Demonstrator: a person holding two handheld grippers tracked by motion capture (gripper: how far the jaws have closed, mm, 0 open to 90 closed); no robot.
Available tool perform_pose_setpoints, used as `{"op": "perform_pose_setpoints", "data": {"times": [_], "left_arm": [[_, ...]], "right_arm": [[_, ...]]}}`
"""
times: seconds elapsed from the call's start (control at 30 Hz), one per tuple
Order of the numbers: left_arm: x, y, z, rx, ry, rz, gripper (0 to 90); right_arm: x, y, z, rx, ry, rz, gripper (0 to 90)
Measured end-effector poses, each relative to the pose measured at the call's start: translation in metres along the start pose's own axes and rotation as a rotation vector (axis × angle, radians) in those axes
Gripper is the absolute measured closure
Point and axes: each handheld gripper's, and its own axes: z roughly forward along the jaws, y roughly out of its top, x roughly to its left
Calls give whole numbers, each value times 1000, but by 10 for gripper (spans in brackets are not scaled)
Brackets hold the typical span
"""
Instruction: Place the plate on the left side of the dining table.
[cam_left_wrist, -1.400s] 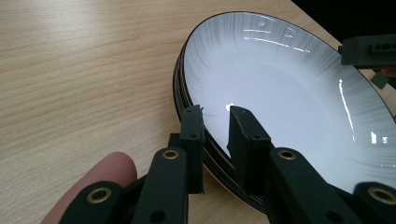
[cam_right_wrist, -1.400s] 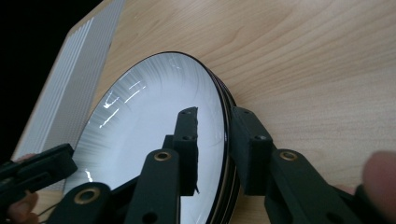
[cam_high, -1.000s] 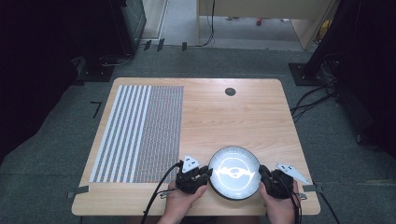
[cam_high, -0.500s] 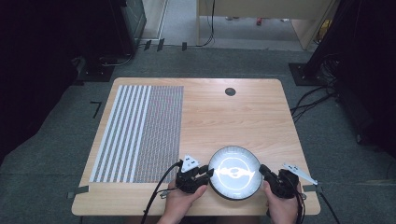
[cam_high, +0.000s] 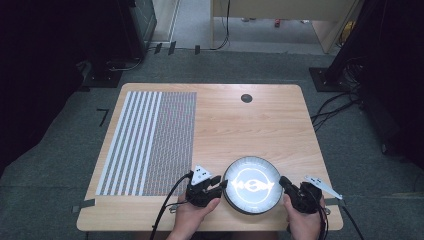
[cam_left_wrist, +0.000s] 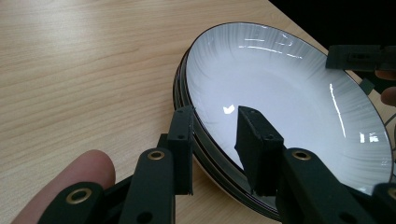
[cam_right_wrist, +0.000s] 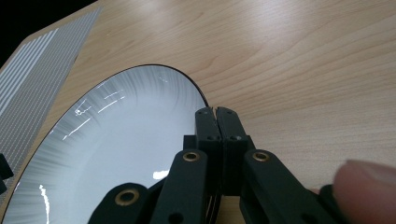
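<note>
We are working with a stack of plates (cam_high: 252, 186) at the near edge of the counter (cam_high: 250, 125), between the two hands. In the left gripper view at least two dark rims show below the top plate (cam_left_wrist: 289, 102), so we treat it as a nested stack.

The top plate is round, shallow and glazed white, with fine radial ribbing toward a thin dark rim. We judge it stiff, brittle, fairly heavy and slippery on the glaze; an impact on the rim could chip it.

The only practical hold is the rim, one finger above and one below. The left gripper (cam_left_wrist: 217, 149) straddles the near rim with its fingers apart: one finger (cam_left_wrist: 254, 140) is over the glazed face, the other outside the edge. They have just been opening and do not press. The right gripper (cam_right_wrist: 215, 116) is at the opposite rim with its fingers together; we cannot tell whether they pinch the edge.

A striped woven mat (cam_high: 150, 142) lies well to the left.
</note>
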Motion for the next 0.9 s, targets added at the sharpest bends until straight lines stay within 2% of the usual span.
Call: {"op": "perform_pose_setpoints", "data": {"times": [0.3, 0.5, 0.7, 0.9], "left_arm": [[-1, 1, -1, 3, -8, -2, 682], [-6, 4, 2, 5, -22, 4, 683], [-14, 6, 14, 53, -22, 22, 675], [-18, 3, 24, 93, 4, 35, 682]], "right_arm": [[-2, 3, -5, -17, 3, -1, 895], [-2, 4, -8, -28, -2, -3, 895], [-5, 7, -13, -52, -17, -16, 895], [-7, 8, -15, -52, -14, -28, 895]]}}
